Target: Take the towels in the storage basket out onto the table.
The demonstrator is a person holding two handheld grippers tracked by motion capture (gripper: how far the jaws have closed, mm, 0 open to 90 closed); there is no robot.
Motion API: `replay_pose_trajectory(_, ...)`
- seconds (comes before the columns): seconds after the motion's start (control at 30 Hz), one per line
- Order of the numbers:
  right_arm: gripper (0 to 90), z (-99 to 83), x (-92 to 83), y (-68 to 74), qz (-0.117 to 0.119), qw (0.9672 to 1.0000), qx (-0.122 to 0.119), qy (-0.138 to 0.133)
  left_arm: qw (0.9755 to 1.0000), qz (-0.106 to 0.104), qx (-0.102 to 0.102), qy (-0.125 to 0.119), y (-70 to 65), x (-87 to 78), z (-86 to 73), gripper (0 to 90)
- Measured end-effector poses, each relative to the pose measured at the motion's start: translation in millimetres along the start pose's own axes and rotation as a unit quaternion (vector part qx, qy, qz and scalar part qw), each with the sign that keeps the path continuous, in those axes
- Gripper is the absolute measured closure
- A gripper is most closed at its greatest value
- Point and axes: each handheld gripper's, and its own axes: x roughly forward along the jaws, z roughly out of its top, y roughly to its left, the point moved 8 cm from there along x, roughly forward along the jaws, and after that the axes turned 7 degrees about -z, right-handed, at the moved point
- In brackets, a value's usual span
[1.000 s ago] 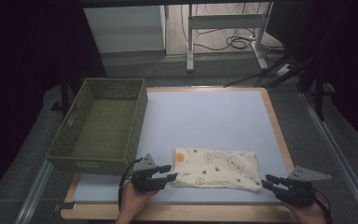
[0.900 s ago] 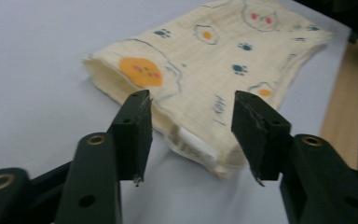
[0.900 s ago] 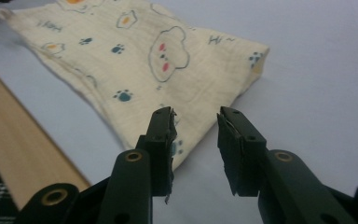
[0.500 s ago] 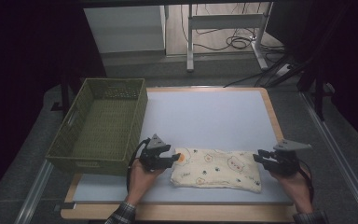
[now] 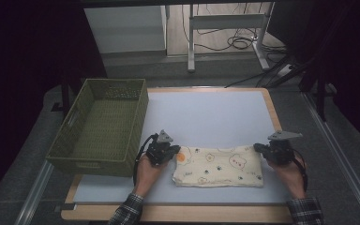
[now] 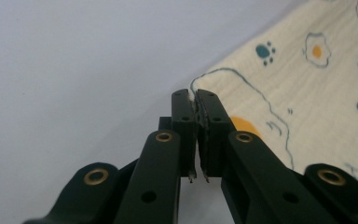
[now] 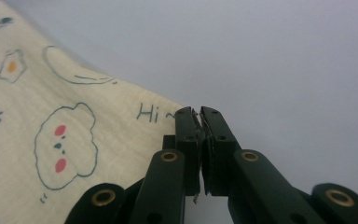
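Crinkled printed cotton cloth (image 5: 219, 165); woven basket (image 5: 104, 123)

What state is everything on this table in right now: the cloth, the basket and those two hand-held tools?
Cloth: folded, flat on the table, pinched at both far corners.
Basket: upright, empty.
Left gripper: fingers just closed on the cloth's corner.
Right gripper: fingers just closed on the opposite corner.

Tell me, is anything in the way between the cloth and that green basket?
Nothing visible is. The cloth lies flat on the white table, with the left gripper and right gripper each pinching a far corner. The green basket stands right beside it to the left, open on top, bare table between.
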Motion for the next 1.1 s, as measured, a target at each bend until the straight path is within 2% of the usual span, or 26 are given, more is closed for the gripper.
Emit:
replay_pose_trajectory(0.07,86.0,0.3,3.5,-3.0,0.001,1.0000,0.003,0.002,0.9999,0.008,0.001,0.010,2.9,4.8,-2.3,86.5)
replay_pose_trajectory(0.17,85.5,-5.6,21.2,-8.9,0.002,0.9996,0.011,0.027,0.9998,0.009,-0.007,0.014,7.3,10.4,-5.7,84.9)
replay_pose_trajectory(0.2,84.1,-6.8,26.6,-9.8,0.007,0.9994,0.017,0.031,0.9999,0.010,-0.010,0.008,8.3,10.2,-5.0,75.6)
replay_pose_trajectory(0.23,84.1,-6.8,26.6,-9.8,0.007,0.9994,0.017,0.031,0.9998,0.015,-0.010,0.000,9.4,8.5,-3.4,75.6)
replay_pose_trajectory(0.3,79.3,-4.5,25.1,-9.8,0.010,0.9994,0.024,0.022,0.9998,0.014,-0.011,-0.010,10.4,5.9,0.2,67.2)
replay_pose_trajectory(0.43,71.4,-1.0,17.0,-9.2,0.010,0.9995,0.028,0.014,0.9999,0.013,-0.008,-0.001,11.6,10.6,2.4,55.3)
replay_pose_trajectory(0.6,65.6,-3.1,9.3,-4.9,0.021,0.9992,0.033,0.013,0.9997,0.023,-0.008,0.009,19.7,22.1,4.0,48.1)
replay_pose_trajectory(0.67,64.1,-4.8,6.3,-2.2,0.026,0.9989,0.037,0.013,0.9991,0.037,0.007,0.020,23.6,25.3,3.1,44.5)
replay_pose_trajectory(0.77,62.9,-7.7,1.6,3.5,0.036,0.9982,0.045,0.017,0.9990,0.039,0.015,0.015,28.4,27.1,2.8,36.1)
replay_pose_trajectory(0.83,62.4,-10.6,-0.9,8.6,0.039,0.9980,0.045,0.022,0.9993,0.031,-0.011,0.017,33.1,27.5,1.6,27.9)
replay_pose_trajectory(1.1,57.0,-14.3,-10.8,36.0,0.051,0.9980,0.027,0.025,0.9994,0.031,-0.009,0.015,33.2,27.9,1.1,27.4)
